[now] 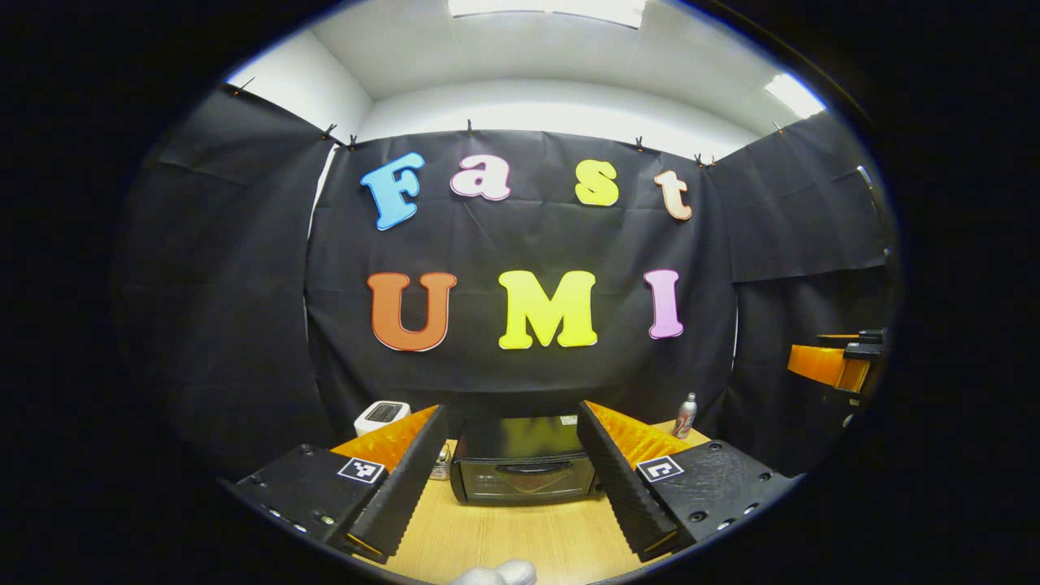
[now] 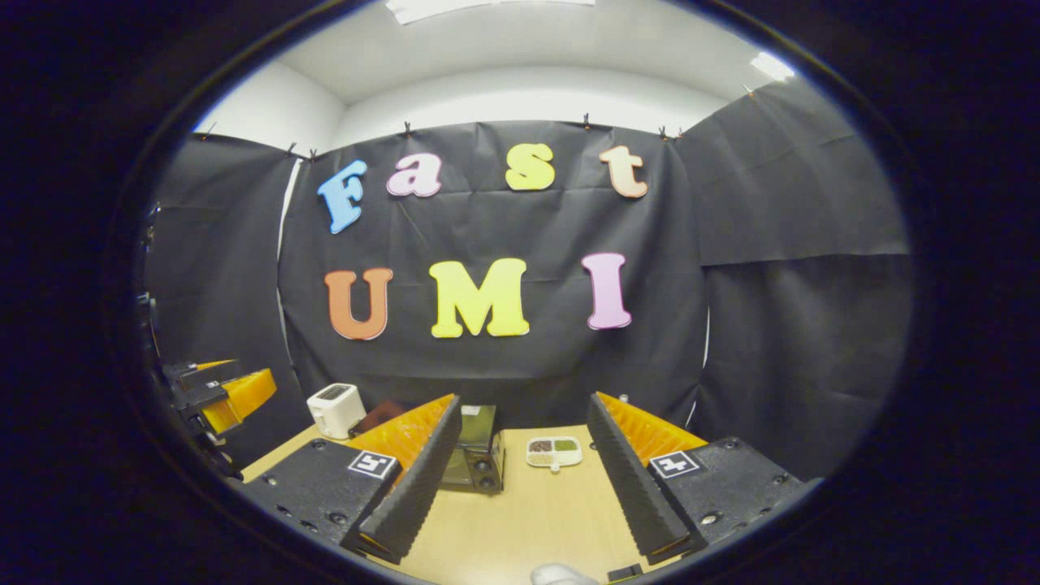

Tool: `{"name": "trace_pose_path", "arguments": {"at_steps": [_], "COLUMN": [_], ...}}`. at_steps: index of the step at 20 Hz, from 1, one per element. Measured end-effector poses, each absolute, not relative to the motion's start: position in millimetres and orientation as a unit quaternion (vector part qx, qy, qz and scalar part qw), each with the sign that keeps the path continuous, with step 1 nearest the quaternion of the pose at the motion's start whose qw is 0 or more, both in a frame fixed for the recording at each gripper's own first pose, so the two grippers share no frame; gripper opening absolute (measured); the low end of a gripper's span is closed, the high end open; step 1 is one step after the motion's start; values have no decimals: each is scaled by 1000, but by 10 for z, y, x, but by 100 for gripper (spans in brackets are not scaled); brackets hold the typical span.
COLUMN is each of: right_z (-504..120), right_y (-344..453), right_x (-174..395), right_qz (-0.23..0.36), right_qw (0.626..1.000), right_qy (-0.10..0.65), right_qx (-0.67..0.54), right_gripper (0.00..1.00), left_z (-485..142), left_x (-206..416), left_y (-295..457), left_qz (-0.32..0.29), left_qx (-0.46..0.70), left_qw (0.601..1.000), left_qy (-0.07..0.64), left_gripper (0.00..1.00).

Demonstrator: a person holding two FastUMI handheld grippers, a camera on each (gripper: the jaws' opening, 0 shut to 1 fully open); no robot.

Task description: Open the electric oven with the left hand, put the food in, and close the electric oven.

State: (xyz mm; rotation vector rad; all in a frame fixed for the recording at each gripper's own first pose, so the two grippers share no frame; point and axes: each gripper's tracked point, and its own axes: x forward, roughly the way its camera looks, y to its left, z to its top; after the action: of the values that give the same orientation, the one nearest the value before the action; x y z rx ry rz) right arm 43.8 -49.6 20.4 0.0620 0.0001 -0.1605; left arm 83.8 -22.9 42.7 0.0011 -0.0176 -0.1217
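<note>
The black electric oven (image 1: 524,470) stands on the wooden table (image 1: 520,536) against the back wall, its glass door shut and its handle across the top of the door. My left gripper (image 1: 513,418) is open, held in front of the oven and apart from it. In the right gripper view the oven (image 2: 481,455) is partly hidden behind one finger. A white compartment dish of food (image 2: 554,452) lies to its right. My right gripper (image 2: 524,404) is open and empty, short of the dish.
A white toaster (image 1: 382,416) stands left of the oven, and a small bottle (image 1: 686,414) stands to its right. The toaster (image 2: 335,409) is also at the table's left end. The other gripper (image 2: 223,394) hangs at the left, off the table.
</note>
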Motion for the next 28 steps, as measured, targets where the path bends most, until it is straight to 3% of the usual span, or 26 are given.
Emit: {"name": "trace_pose_path", "arguments": {"at_steps": [9, 28], "right_z": [205, 34], "right_y": [-521, -759], "right_x": [158, 119], "right_qz": [-66, -75], "right_qw": [998, 997], "right_qy": [-15, 7], "right_qx": [17, 24], "right_gripper": [96, 96], "left_z": [586, 621], "left_x": [450, 421], "left_y": [-282, -558], "left_qz": [-41, -46], "left_qx": [-7, 4], "left_qw": [999, 999], "left_qy": [-6, -9], "left_gripper": [96, 96]}}
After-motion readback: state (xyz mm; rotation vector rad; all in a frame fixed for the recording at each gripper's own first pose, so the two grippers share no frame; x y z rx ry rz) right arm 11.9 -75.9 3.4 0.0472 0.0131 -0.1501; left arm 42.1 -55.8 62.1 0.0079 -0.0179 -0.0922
